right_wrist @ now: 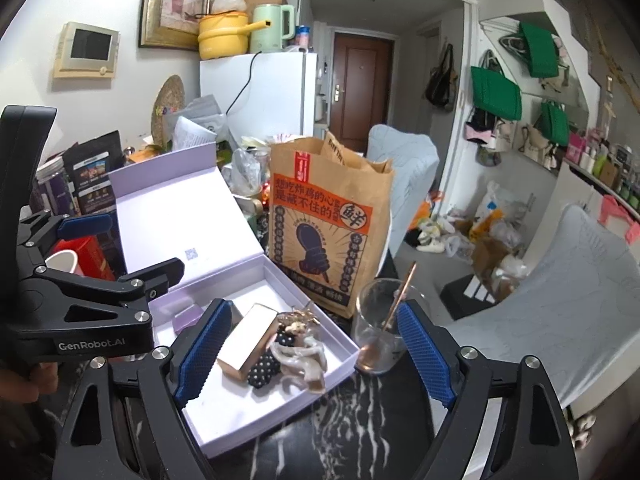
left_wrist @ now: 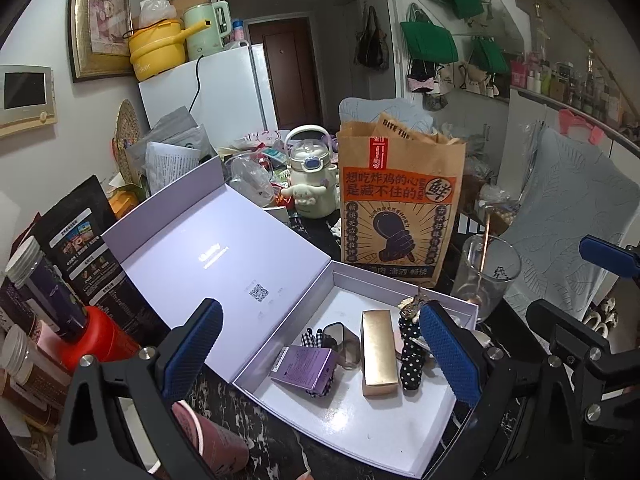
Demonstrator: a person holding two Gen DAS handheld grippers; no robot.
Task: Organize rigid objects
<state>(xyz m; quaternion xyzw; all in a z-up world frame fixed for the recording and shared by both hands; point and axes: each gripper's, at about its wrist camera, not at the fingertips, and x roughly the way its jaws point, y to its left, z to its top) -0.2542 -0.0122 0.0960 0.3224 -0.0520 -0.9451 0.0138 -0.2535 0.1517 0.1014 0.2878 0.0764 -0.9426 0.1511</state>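
From the left wrist, the left gripper [left_wrist: 324, 352] is spread wide and holds nothing. Under it sits the open lilac box [left_wrist: 360, 432] with a gold box [left_wrist: 378, 352], a purple box [left_wrist: 304, 368] on the left and a dotted hair tie [left_wrist: 412, 360] on the right.

From the right wrist, the right gripper [right_wrist: 316, 356] is wide and empty too. A pale hair claw [right_wrist: 304, 360] lies beside the gold box [right_wrist: 250, 340]. A glass cup [right_wrist: 378, 328] stands right of the lilac box [right_wrist: 240, 420], near the paper bag [right_wrist: 324, 220]

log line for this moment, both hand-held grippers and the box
left hand-held gripper: open, empty | right hand-held gripper: open, empty | box: lid open, holds gold box, purple box | glass: beside box
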